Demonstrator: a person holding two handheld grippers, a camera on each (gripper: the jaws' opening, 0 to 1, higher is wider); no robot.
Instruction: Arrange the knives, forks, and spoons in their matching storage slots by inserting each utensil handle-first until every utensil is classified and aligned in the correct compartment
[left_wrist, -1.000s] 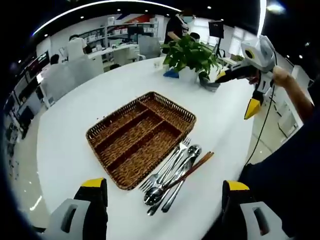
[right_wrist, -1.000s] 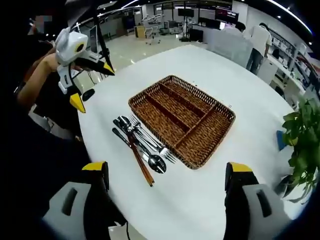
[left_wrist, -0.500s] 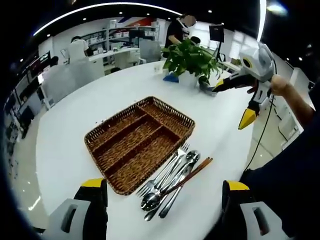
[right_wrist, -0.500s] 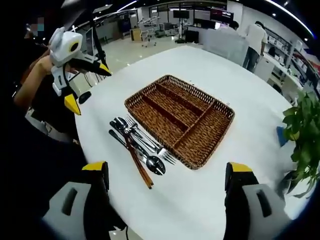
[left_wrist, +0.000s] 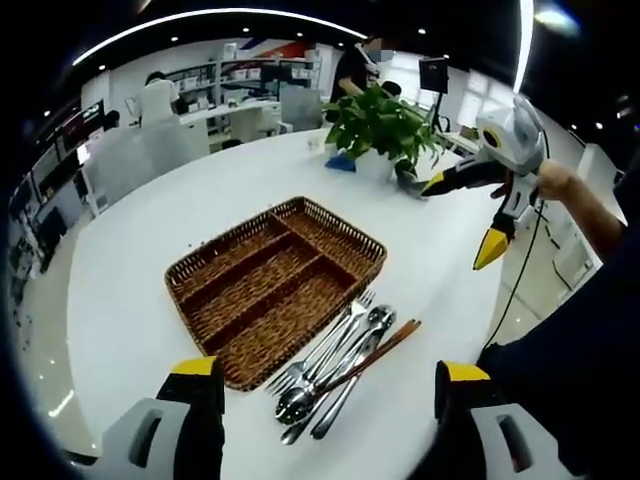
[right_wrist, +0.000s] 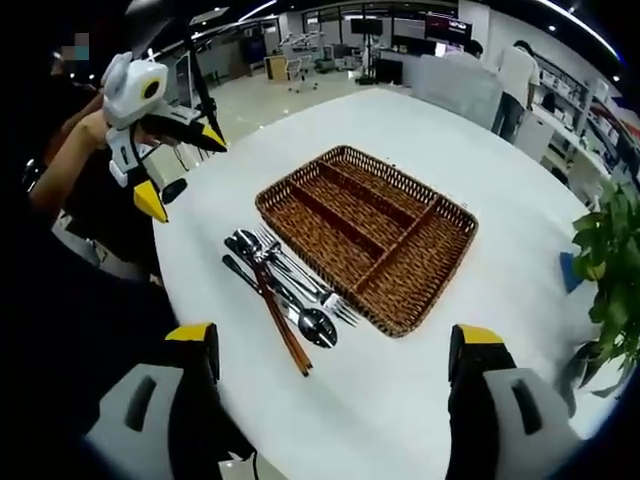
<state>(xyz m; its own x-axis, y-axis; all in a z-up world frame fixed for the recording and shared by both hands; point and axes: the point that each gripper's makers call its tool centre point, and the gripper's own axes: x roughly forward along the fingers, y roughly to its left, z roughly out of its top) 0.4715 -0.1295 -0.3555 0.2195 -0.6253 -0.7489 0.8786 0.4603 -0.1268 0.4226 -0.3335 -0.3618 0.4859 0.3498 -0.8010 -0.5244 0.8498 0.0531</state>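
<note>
A woven wicker tray (left_wrist: 200, 262) (right_wrist: 452, 214) with long slots lies on the round white table (left_wrist: 180, 190) (right_wrist: 480, 150); its slots hold nothing. Beside it lies a pile of forks, spoons and knives (left_wrist: 335, 350) (right_wrist: 285, 290) with brown chopsticks (left_wrist: 385, 345) (right_wrist: 285, 335) across it. My left gripper (left_wrist: 325, 420) hangs above the table's near edge, jaws wide apart and empty; it also appears held up in a hand in the right gripper view (right_wrist: 175, 160). My right gripper (right_wrist: 335, 400) is likewise open and empty, raised off the table's far side (left_wrist: 465, 215).
A potted green plant (left_wrist: 380, 120) (right_wrist: 610, 270) with a small blue object (left_wrist: 340, 160) (right_wrist: 568, 272) beside it stands at the table's edge. Office desks, shelves and people fill the background. The person's dark sleeve (left_wrist: 570, 360) lies along one side.
Both views have shifted slightly with the hands. The tray and utensils have not moved, and both grippers stay open.
</note>
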